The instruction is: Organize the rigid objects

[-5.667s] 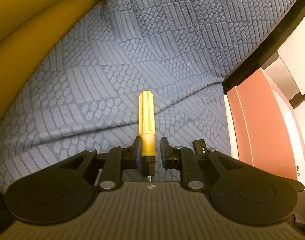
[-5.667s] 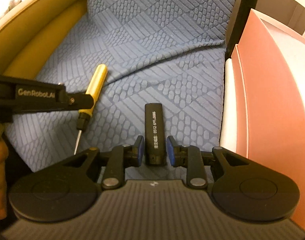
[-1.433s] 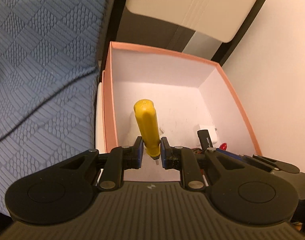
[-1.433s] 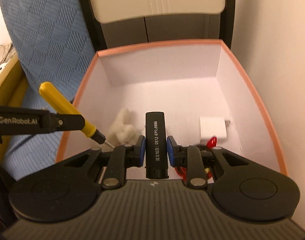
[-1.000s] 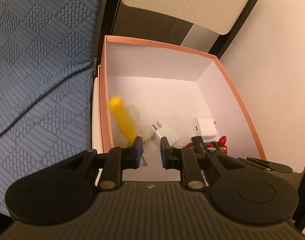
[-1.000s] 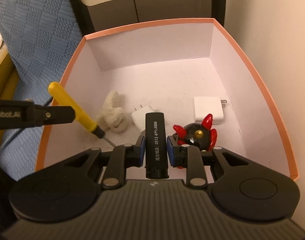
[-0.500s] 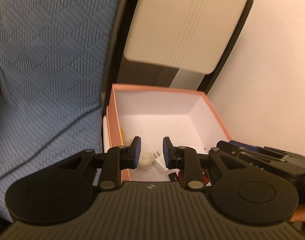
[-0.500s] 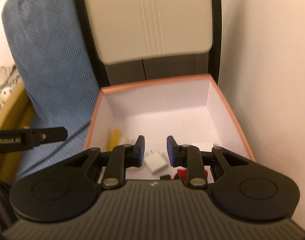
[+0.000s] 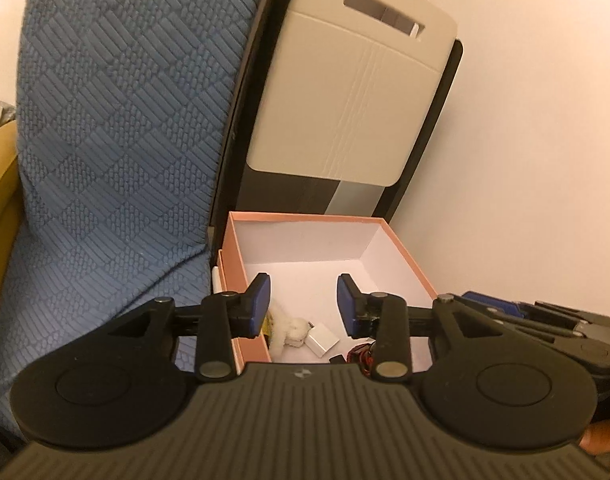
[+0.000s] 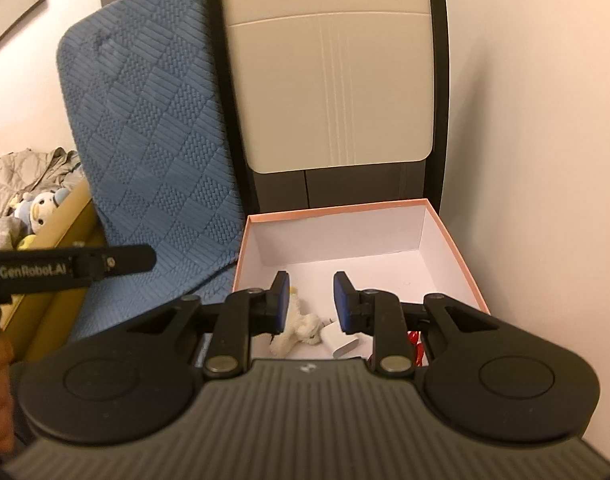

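A blue quilted cushion [image 9: 117,128] leans beside a beige panel [image 10: 333,76] against the wall. Below them sits the pink-rimmed box [image 9: 405,258], its far half bare. Both the left gripper [image 9: 303,304] and right gripper [image 10: 309,298] hover above it, jaws apart and empty. A white charger [image 9: 323,338] and plush toy [image 10: 301,328] lie inside; the yellow screwdriver [image 9: 268,322] is mostly hidden.

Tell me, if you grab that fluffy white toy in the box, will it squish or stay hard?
It would probably squish: the white plush toy looks fuzzy and lumpy, slumped on the floor of the pink box. It likely weighs little and would flop rather than roll. Its soft fur might slip between the fingers, so a firm pinch seems wise.
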### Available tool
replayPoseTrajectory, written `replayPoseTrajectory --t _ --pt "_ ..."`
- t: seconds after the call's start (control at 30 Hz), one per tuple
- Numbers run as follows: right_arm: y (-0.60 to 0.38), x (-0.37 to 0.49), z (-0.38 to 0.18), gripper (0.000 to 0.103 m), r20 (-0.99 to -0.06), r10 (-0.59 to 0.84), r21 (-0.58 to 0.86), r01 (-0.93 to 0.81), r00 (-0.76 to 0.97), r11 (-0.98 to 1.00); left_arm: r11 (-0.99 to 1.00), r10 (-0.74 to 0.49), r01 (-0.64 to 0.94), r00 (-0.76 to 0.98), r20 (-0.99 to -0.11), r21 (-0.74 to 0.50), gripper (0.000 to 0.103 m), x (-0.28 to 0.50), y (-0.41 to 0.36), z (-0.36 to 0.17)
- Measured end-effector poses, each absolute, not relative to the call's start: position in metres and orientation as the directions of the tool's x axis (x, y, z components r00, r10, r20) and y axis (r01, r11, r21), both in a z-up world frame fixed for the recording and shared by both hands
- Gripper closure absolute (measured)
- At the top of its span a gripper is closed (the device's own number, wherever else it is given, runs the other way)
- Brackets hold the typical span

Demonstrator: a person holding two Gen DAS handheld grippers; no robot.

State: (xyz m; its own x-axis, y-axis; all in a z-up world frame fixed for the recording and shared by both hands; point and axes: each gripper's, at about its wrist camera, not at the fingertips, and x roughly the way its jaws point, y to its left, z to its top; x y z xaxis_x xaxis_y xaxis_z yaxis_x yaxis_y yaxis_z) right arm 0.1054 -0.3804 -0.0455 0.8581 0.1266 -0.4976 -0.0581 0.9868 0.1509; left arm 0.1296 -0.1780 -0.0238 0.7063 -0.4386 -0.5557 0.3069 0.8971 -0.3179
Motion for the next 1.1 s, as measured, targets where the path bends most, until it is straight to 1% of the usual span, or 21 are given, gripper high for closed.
replayPoseTrajectory --t 0.17,0.23,0.4,0.5,0.57,0.67,0.73,0.8,0.93,1.0,1.07,1.1 --pt "-0.37 0.087 -0.05 0.075 -0.495 0.126 0.159 -0.053 0.86 0.986 0.897 -0.437 0.307 0.723 -0.535 -0.318 0.056 0.113 -0.161 -0.022" --pt "-0.365 0.08 -0.052 0.075 -0.499 0.12 0.155 -0.048 0.858 0.987 0.899 -0.434 0.302 0.723 -0.538 -0.318 0.054 0.109 -0.156 -0.025" --pt "-0.356 0.064 -0.058 0.075 -0.508 0.108 0.148 -0.037 0.855 0.988 0.903 -0.425 0.299 0.722 -0.546 -0.309 0.052 0.099 -0.148 -0.032" --pt "-0.352 0.056 -0.063 0.075 -0.516 0.099 0.148 -0.025 0.851 0.989 0.905 -0.422 0.298 0.722 -0.548 -0.304 0.042 0.093 -0.143 -0.035" --pt "-0.35 0.052 -0.067 0.075 -0.521 0.099 0.152 -0.022 0.848 0.988 0.91 -0.412 0.296 0.727 -0.55 -0.29 0.038 0.088 -0.14 -0.037" --pt "-0.347 0.047 -0.073 0.075 -0.523 0.096 0.158 -0.015 0.847 0.987 0.91 -0.411 0.287 0.718 -0.561 -0.299 0.038 0.085 -0.135 -0.044" --pt "-0.346 0.044 -0.077 0.075 -0.524 0.087 0.161 -0.001 0.848 0.987 0.914 -0.403 0.287 0.719 -0.567 -0.286 0.037 0.083 -0.13 -0.048" --pt "-0.343 0.041 -0.082 0.075 -0.524 0.077 0.165 0.012 0.848 0.986 0.918 -0.394 0.286 0.72 -0.571 -0.274 0.033 0.081 -0.126 -0.051" --pt "-0.338 0.033 -0.09 0.075 -0.528 0.063 0.177 0.037 0.847 0.983 0.914 -0.405 0.314 0.707 -0.579 -0.257 0.033 0.074 -0.12 -0.058" --pt "-0.335 0.029 -0.093 0.075 -0.528 0.053 0.173 0.046 0.848 0.984 0.916 -0.401 0.319 0.707 -0.582 -0.244 0.031 0.071 -0.117 -0.059" --pt "-0.334 0.027 -0.094 0.075 -0.529 0.044 0.171 0.055 0.847 0.984 0.916 -0.402 0.319 0.705 -0.584 -0.245 0.022 0.068 -0.114 -0.062" --pt "-0.333 0.025 -0.094 0.07 -0.527 0.04 0.171 0.06 0.849 0.983 0.915 -0.403 0.318 0.705 -0.584 -0.247 0.017 0.067 -0.113 -0.063"
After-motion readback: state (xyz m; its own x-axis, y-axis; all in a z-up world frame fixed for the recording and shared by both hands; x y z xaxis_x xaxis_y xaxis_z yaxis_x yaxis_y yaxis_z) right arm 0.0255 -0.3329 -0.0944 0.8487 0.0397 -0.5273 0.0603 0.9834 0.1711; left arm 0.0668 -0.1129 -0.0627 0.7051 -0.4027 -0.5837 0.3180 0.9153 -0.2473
